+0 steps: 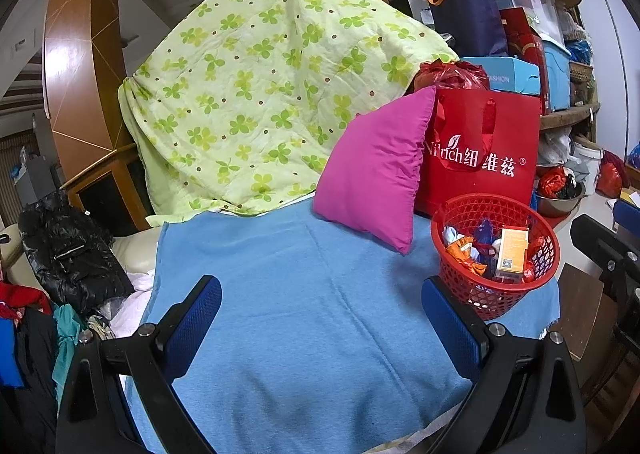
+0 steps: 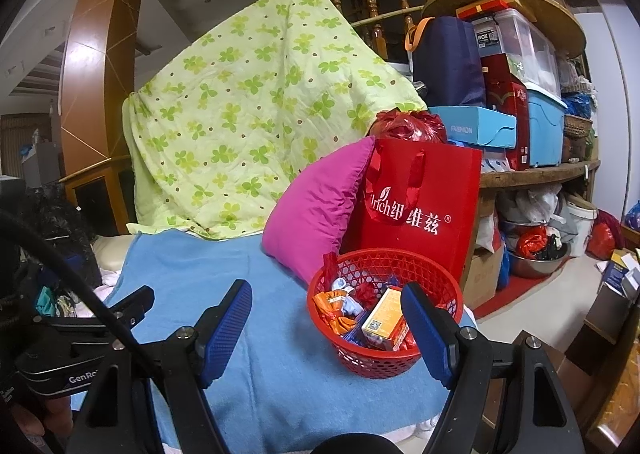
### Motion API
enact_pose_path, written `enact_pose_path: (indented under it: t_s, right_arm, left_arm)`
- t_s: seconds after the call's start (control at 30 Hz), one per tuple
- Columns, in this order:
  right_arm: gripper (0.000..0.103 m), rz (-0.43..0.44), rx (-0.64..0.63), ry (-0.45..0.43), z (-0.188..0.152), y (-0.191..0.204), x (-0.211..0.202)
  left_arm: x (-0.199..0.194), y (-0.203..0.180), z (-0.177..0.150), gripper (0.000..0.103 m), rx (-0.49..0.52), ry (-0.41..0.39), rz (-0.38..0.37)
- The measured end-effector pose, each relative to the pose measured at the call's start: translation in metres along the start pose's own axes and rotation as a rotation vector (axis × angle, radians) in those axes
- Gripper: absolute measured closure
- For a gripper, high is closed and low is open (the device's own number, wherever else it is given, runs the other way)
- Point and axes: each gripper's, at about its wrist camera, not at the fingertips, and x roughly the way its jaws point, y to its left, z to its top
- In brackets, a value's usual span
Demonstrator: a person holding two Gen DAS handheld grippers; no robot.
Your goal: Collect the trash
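nearest the left wrist camera, my left gripper (image 1: 320,318) has its blue-padded jaws spread wide with nothing between them, over a blue blanket (image 1: 288,294). just beyond the right pad, near the blanket's right edge, stands a red basket (image 1: 460,278); it holds crumpled wrappers (image 1: 464,248) and an orange box (image 1: 512,252). behind the basket stands a red bag (image 1: 500,157), with a pink pillow (image 1: 376,169) leaning to its left. a green floral quilt (image 1: 260,85) is draped behind.

from the right wrist camera, my right gripper (image 2: 326,322) is also released, its jaws apart and empty. the red basket (image 2: 440,278) sits between them and beyond, partly behind the right pad, with the orange box (image 2: 384,314) upright inside. my left gripper (image 2: 132,306) shows at the left, above the blanket (image 2: 272,366).
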Motion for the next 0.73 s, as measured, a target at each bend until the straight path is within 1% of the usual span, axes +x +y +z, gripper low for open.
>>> enact_pose_path:
  t_s: [0.23,0.63,0.73]
  right_arm:
    - [0.023,0.004,-0.015,0.003,0.002,0.01,0.003]
    - [0.023,0.005,-0.019,0.009,0.001,0.012,0.004]
    - [0.023,0.011,-0.024,0.023,0.003,0.019,0.008]
  left_arm:
    - [0.003,0.01,0.0,0.003,-0.015,0.005,0.007]
    - [0.0,0.011,0.0,0.003,-0.021,-0.011,0.009]
    - [0.006,0.016,-0.001,0.003,-0.045,-0.007,0.004]
